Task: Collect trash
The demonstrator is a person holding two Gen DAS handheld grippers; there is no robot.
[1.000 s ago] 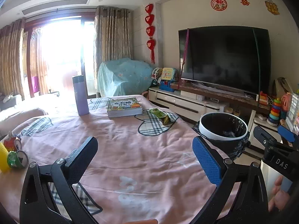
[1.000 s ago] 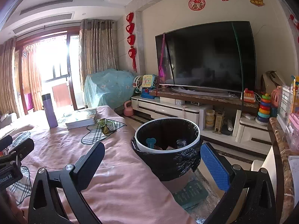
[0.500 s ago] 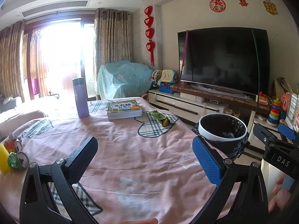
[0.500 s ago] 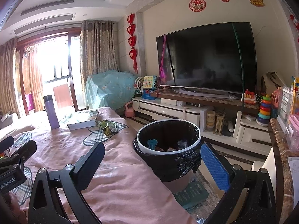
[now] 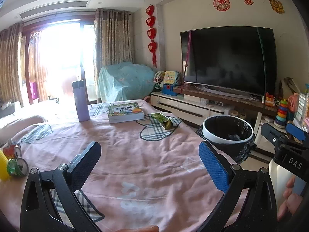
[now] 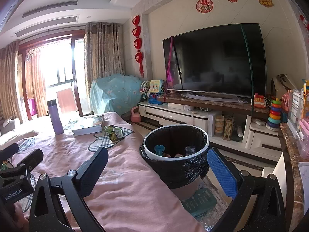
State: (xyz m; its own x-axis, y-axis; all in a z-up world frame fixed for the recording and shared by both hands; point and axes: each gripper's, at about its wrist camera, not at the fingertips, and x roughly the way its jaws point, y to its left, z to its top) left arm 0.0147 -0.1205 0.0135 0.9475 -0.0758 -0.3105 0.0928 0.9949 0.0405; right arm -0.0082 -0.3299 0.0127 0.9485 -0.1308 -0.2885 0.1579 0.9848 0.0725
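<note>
A crumpled green snack wrapper (image 5: 164, 120) lies on the pink tablecloth (image 5: 135, 154) at the far right; it also shows in the right wrist view (image 6: 114, 133). A bin with a black liner (image 6: 176, 154) stands beside the table, with trash inside; it also shows in the left wrist view (image 5: 227, 133). Crushed red and green cans (image 5: 16, 162) lie at the table's left edge. My left gripper (image 5: 152, 166) is open and empty above the cloth. My right gripper (image 6: 157, 172) is open and empty, near the bin.
A purple flask (image 5: 80, 101) and a stack of books (image 5: 125, 113) stand at the table's far side. A TV (image 6: 214, 60) on a low cabinet (image 6: 193, 116) with toys fills the right wall. A teal mat (image 6: 199, 202) lies on the floor by the bin.
Both views have shifted slightly; the table and bin sit a little lower and farther. Both grippers stay open and empty.
</note>
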